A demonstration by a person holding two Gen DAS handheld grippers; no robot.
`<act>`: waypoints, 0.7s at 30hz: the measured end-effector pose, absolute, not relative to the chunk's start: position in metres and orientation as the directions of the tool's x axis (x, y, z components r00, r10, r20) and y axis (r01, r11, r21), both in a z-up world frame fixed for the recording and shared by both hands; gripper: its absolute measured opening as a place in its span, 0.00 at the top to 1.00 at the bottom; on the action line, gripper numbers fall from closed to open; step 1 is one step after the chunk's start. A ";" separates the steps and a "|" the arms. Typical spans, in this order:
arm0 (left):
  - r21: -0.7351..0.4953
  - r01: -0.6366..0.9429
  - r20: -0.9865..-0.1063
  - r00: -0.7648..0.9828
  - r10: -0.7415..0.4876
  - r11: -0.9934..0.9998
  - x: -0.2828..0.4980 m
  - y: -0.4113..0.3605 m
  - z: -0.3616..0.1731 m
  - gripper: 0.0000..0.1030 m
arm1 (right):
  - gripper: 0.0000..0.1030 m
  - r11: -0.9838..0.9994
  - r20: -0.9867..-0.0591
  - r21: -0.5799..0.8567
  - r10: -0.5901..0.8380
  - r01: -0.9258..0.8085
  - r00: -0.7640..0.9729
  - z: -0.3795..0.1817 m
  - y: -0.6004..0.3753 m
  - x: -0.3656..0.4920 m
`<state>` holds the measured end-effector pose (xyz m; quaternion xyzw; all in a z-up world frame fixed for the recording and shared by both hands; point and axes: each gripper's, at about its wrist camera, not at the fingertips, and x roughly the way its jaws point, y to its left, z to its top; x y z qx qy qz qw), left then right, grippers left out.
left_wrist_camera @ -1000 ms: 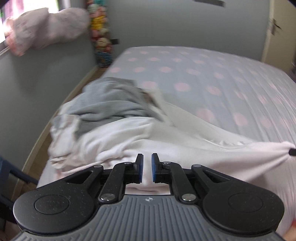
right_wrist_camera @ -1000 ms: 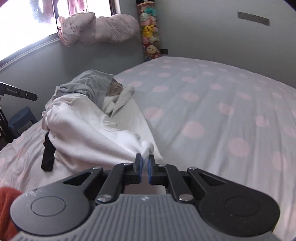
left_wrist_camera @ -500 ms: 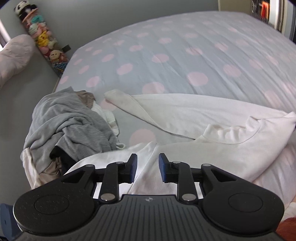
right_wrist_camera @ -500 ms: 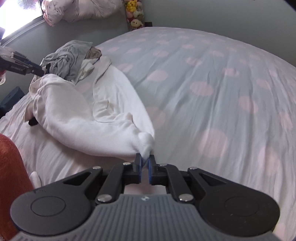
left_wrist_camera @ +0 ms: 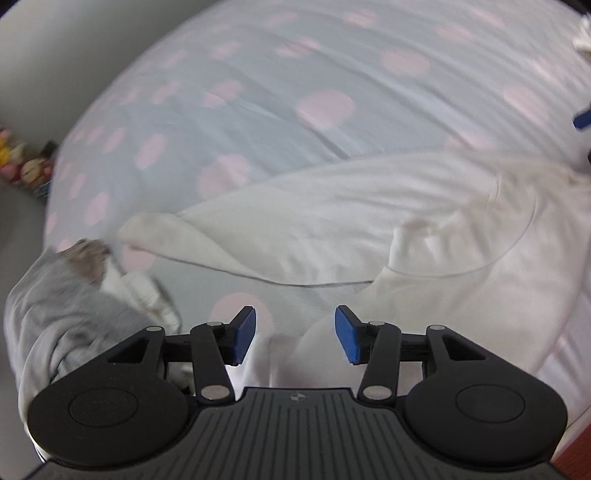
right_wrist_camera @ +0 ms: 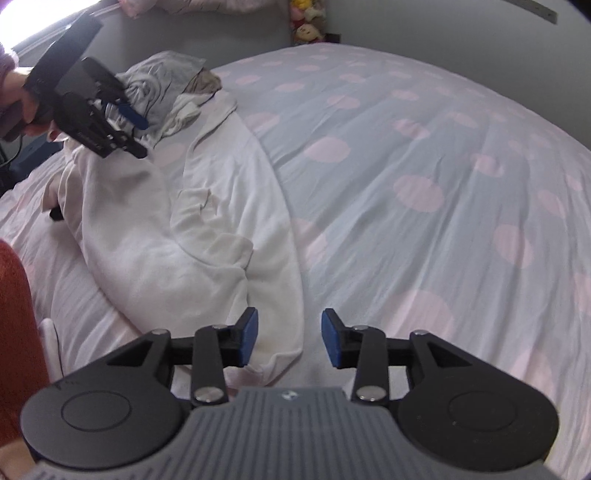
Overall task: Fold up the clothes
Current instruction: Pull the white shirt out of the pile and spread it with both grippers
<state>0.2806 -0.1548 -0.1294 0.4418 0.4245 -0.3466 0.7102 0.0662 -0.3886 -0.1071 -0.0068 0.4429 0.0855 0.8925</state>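
A white long-sleeved garment (right_wrist_camera: 221,221) lies crumpled lengthwise on the bed, its neckline showing in the left wrist view (left_wrist_camera: 443,243). My right gripper (right_wrist_camera: 289,338) is open and empty, just above the garment's near end (right_wrist_camera: 284,354). My left gripper (left_wrist_camera: 295,334) is open and empty above the garment's other end. It also shows in the right wrist view (right_wrist_camera: 125,125), held up over the cloth by a hand.
A pile of grey and other clothes (right_wrist_camera: 166,85) lies at the bed's far left (left_wrist_camera: 66,321). The bedspread (right_wrist_camera: 406,147) is grey-blue with pink dots. Plush toys (right_wrist_camera: 308,22) stand by the grey wall. A red-sleeved arm (right_wrist_camera: 14,314) is at the left edge.
Both grippers were shut on the white garment and have opened, letting it drop on the bed. The garment was pulled out away from the clothes pile and now lies stretched lengthwise.
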 end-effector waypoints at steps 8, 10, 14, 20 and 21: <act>0.252 0.928 -0.966 0.260 0.008 0.275 0.299 -0.158 -0.179 0.55 | 0.61 0.962 -0.834 0.153 0.248 -0.225 0.493 -0.144 -0.390 0.084; 0.266 0.926 -0.962 0.272 0.015 0.269 0.298 -0.153 -0.188 0.50 | 0.61 0.961 -0.843 0.156 0.250 -0.227 0.476 -0.152 -0.389 0.086; 0.245 0.912 -0.965 0.261 -0.003 0.328 0.307 -0.144 -0.191 0.39 | 0.61 0.959 -0.848 0.169 0.259 -0.227 0.463 -0.162 -0.390 0.088; 0.252 0.925 -0.961 0.273 -0.039 0.283 0.283 -0.142 -0.193 0.81 | 0.70 0.958 -0.842 0.170 0.263 -0.231 0.471 -0.163 -0.390 0.083; 0.256 0.926 -0.960 0.278 -0.042 0.276 0.277 -0.143 -0.193 0.89 | 0.77 0.957 -0.840 0.167 0.263 -0.235 0.475 -0.161 -0.389 0.082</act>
